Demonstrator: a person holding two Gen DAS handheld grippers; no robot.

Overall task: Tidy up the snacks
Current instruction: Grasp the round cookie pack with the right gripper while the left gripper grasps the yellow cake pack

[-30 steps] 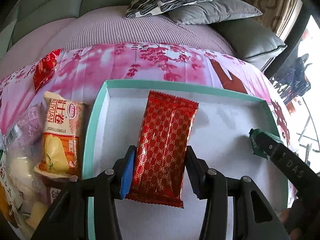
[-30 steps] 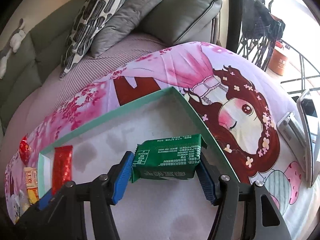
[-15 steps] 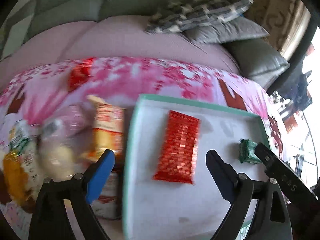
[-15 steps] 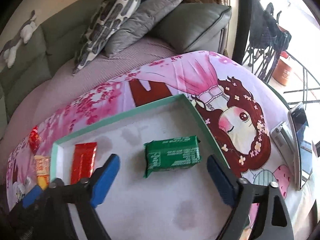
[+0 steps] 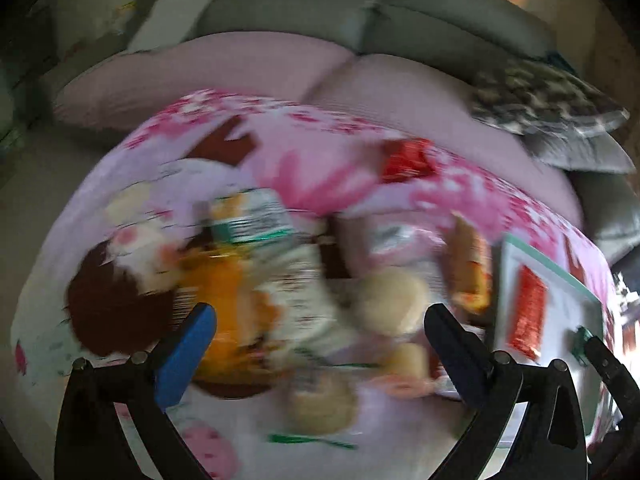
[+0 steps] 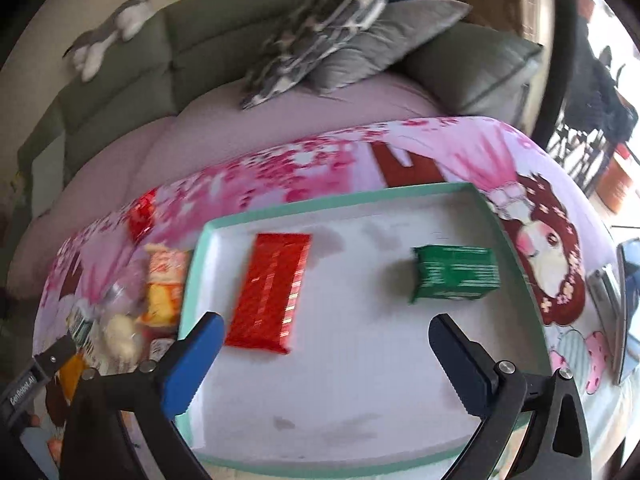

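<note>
Both grippers stand wide and empty. The left gripper (image 5: 320,340) has just been opening its jaws, and nothing sits between them; it hangs over the snack pile (image 5: 304,300), which lies just left of the tray (image 6: 516,248) on the pink cartoon cloth (image 6: 320,160). The right gripper (image 6: 324,340) has just been opening too, with only bare tray floor between its fingers.

Inside the tray, the red wafer pack (image 6: 272,292) lies flat toward the tray's left wall, and the green pack (image 6: 456,272) lies flat toward the tray's right wall, the two well apart.

Outside the tray, the blur hides much. An orange bag (image 5: 228,300) sits at the pile's far side from the tray, pale round buns in clear wrap (image 5: 392,304) nearer the tray, and a yellow-and-orange packet (image 6: 164,288) just beside the tray's left wall. A small red packet (image 6: 142,212) lies apart, beyond the tray's back-left corner.

These all look light, crinkly and slippery. The buns would likely squash, so a gentle pinch across the wrap suits them. The bag probably holds brittle contents; taking it across a narrow side or by a sealed edge seems safest.
</note>
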